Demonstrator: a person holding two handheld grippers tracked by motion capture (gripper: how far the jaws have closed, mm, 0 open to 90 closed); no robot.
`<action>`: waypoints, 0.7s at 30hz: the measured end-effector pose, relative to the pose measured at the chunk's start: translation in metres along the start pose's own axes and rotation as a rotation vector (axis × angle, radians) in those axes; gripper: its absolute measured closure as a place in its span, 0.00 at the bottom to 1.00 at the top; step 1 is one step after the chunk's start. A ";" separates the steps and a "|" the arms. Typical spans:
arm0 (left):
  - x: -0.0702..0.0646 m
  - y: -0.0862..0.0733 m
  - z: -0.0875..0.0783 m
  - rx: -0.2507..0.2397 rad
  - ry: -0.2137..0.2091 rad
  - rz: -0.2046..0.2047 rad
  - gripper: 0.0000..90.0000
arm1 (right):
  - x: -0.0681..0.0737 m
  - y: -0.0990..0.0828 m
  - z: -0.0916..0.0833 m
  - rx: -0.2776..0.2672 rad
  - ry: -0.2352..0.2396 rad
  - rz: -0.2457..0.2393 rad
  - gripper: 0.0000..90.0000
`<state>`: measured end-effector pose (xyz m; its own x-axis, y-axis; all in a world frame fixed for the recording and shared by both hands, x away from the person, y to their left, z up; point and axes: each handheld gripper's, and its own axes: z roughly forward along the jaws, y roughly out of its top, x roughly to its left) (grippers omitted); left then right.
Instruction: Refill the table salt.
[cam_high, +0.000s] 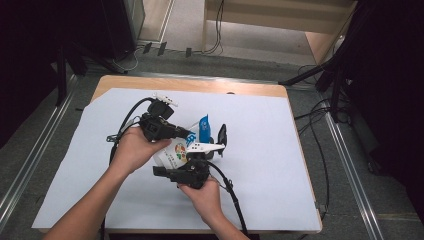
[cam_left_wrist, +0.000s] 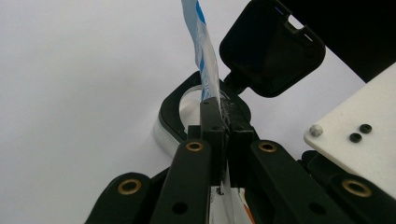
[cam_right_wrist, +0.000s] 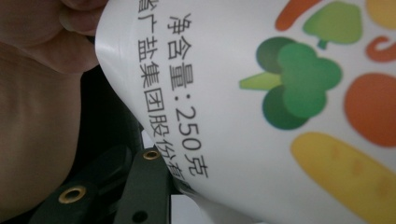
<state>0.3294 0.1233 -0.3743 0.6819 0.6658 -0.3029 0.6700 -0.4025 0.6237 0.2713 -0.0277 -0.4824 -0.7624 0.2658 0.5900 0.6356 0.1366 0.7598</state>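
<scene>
High view: on the counter, covered by a pale sheet, both hands meet near the middle. The left claw points right and pinches the top edge of a white bag printed with vegetables and a blue top. The right claw sits on the near side, reaching up along the bag. A black flip lid stands open just right of the bag.

Left gripper view: the left claw is clenched on the bag's thin edge, above a container opening with its lid up.

Right gripper view: the bag lies close against the right claw; whether its jaws press it I cannot tell.
</scene>
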 end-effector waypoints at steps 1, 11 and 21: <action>0.000 0.000 0.000 0.000 0.000 0.000 1.00 | 0.000 0.000 0.000 0.005 -0.005 0.000 0.73; 0.001 0.000 0.000 -0.004 0.012 -0.007 1.00 | 0.004 -0.001 0.002 0.019 -0.057 -0.045 0.70; 0.000 0.001 0.000 -0.004 0.019 -0.006 1.00 | 0.004 0.000 0.000 0.008 -0.045 -0.020 0.74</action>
<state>0.3300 0.1230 -0.3733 0.6720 0.6803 -0.2927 0.6728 -0.3957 0.6251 0.2683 -0.0267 -0.4800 -0.7686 0.3056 0.5620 0.6217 0.1499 0.7688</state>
